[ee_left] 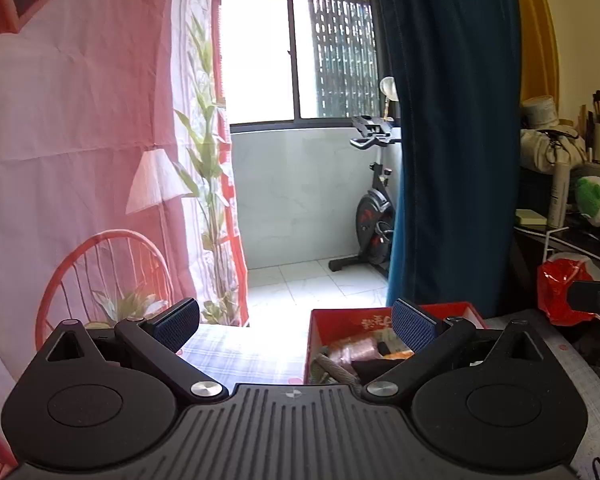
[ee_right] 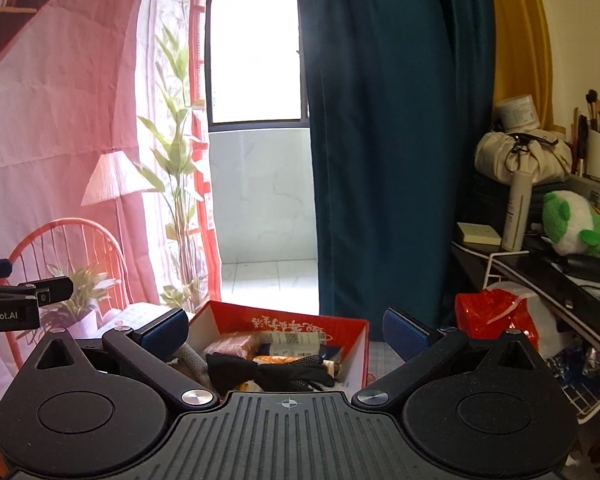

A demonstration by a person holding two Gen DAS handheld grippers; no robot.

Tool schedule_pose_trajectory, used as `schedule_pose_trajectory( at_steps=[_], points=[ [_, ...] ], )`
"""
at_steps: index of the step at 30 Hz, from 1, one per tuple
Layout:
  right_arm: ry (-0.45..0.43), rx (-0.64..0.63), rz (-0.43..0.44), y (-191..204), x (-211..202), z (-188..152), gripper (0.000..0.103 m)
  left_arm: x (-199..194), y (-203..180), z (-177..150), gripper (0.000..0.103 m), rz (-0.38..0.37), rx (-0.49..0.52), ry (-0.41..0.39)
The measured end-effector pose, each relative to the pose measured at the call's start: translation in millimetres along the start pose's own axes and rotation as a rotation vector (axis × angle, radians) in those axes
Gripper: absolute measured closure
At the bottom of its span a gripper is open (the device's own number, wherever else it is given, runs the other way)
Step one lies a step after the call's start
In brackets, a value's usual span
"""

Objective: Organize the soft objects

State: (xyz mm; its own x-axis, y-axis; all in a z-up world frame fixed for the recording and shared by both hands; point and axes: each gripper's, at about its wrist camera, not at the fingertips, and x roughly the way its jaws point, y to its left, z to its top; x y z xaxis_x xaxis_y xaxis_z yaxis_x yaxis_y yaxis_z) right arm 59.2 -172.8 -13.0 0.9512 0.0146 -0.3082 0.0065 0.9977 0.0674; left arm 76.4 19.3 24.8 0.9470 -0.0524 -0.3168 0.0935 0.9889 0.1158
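While level above red box [ee_right: 235,322] | left hand-held gripper [ee_left: 295,322] wide, empty | right hand-held gripper [ee_right: 285,330] wide, empty

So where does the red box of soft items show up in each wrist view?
Left wrist: the red box sits lower centre-right, partly behind the left gripper's right finger.
Right wrist: the red box sits lower centre, between the open fingers of the right gripper.
Shared landmark: the teal curtain hangs right behind the box in both.
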Motion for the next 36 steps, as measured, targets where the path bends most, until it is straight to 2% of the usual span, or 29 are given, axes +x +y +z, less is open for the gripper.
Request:
schedule_pose_trajectory(
  at_steps=[6, 36],
  points=[
    [-0.002, -0.011, -0.014, 2.0, -3.9, -8.4, 0.000, -8.6, -8.1, -3.9, 0.000, -0.035, 0.020, -0.010],
    [-0.022, 0.009, -0.017, -0.1, -7.5, -9.3, 0.000, -15.8, 0.8, -6.6, 0.000, -0.050, 0.000, -0.007]
  ],
)
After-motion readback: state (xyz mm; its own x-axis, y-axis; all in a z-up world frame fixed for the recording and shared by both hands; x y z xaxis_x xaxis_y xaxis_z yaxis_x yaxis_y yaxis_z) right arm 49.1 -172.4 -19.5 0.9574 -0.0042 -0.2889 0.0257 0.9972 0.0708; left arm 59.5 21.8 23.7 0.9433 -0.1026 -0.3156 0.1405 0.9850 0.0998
